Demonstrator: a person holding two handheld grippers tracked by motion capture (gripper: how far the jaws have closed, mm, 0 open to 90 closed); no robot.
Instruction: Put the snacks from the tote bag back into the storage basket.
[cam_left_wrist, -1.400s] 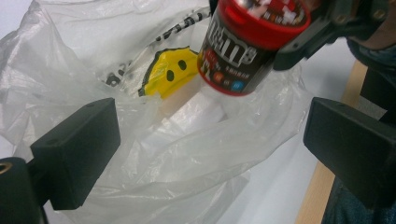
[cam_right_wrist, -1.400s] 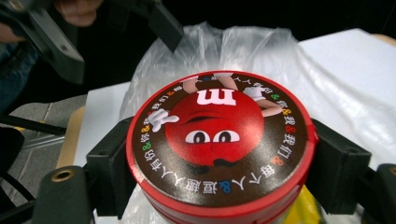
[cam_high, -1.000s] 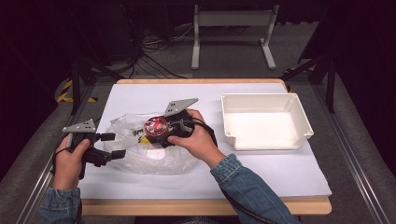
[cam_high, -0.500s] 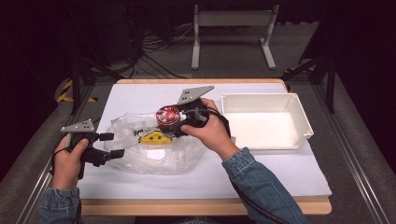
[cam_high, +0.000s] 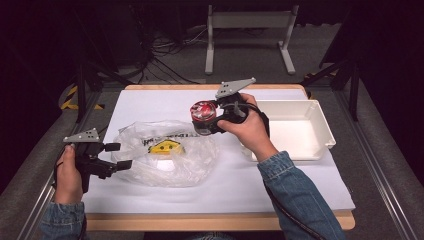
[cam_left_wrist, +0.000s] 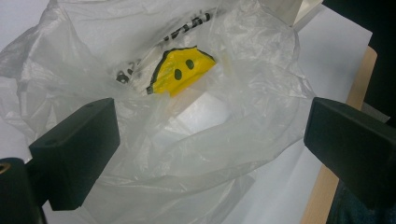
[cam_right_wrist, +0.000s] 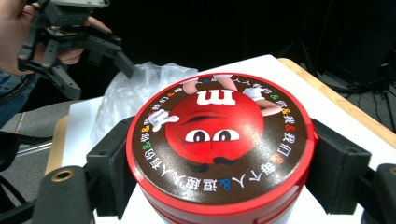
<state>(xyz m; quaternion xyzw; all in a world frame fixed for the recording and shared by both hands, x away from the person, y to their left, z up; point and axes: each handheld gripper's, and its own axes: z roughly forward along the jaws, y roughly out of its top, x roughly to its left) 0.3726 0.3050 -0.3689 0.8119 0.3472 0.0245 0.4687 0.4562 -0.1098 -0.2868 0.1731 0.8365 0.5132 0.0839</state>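
Gripping a round red-lidded candy tin (cam_high: 202, 116) between its black jaws, the right gripper (cam_high: 212, 120) is holding it above the white-covered table (cam_high: 300, 185), between the crumpled clear plastic bag (cam_high: 165, 152) and the white rectangular tray (cam_high: 295, 127). The left gripper (cam_high: 116, 155) is resting at the bag's edge, jaws spread wide and gripping nothing.

My two grippers, the left gripper (cam_high: 116, 155) and the right gripper (cam_high: 204, 120), are black, with blocky square-edged fingers (cam_left_wrist: 77, 151) and a grey three-cornered plate (cam_high: 234, 87) on top. Black cables trail from them. My sleeves (cam_high: 295, 195) are blue denim.
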